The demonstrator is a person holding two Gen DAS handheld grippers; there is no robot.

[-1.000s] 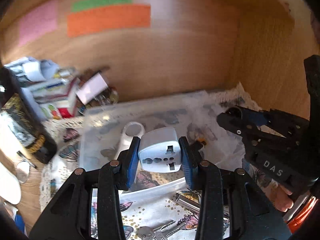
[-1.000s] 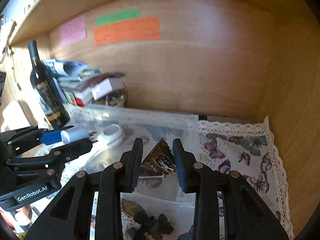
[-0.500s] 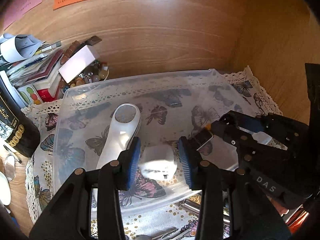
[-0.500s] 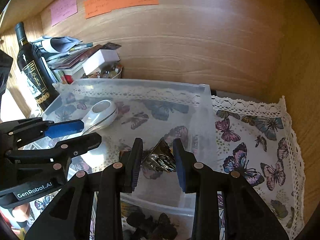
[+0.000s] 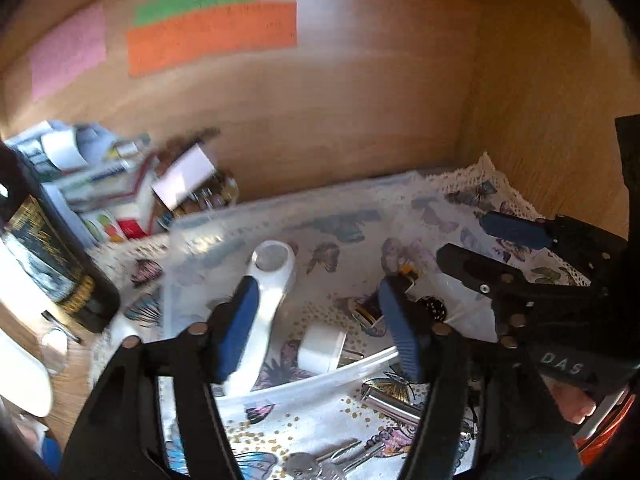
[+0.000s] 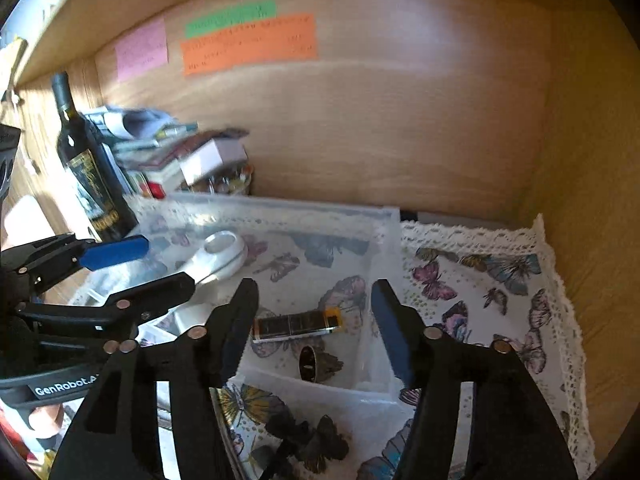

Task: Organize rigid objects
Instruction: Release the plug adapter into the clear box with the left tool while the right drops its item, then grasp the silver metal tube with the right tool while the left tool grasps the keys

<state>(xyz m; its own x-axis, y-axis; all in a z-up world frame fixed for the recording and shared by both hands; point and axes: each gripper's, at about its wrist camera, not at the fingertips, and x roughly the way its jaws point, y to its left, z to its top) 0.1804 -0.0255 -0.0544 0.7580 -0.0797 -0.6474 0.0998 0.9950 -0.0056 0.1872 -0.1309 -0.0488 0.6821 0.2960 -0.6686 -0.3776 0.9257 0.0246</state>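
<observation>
A clear plastic bin (image 5: 304, 384) (image 6: 384, 216) stands on a butterfly cloth. Inside lie a white travel adapter (image 5: 322, 348), a white handled device (image 5: 264, 304) (image 6: 218, 256) and a dark lighter with an orange end (image 6: 296, 325), with a small round metal piece (image 6: 310, 362) beside it. My left gripper (image 5: 316, 328) is open and empty above the adapter. My right gripper (image 6: 312, 326) is open and empty above the lighter. Each gripper shows in the other's view, the right one (image 5: 500, 256) and the left one (image 6: 136, 268).
A wine bottle (image 6: 86, 160) and a stack of books and boxes (image 6: 172, 156) stand at the back left. Keys (image 5: 332, 462) and a metal cylinder (image 5: 390, 400) lie on the cloth (image 6: 500, 288) in front of the bin. Wooden walls close the back and right.
Both grippers have opened. The adapter dropped from the left one into the bin, and the dark shiny object left the right one. Both grippers have lifted back.
</observation>
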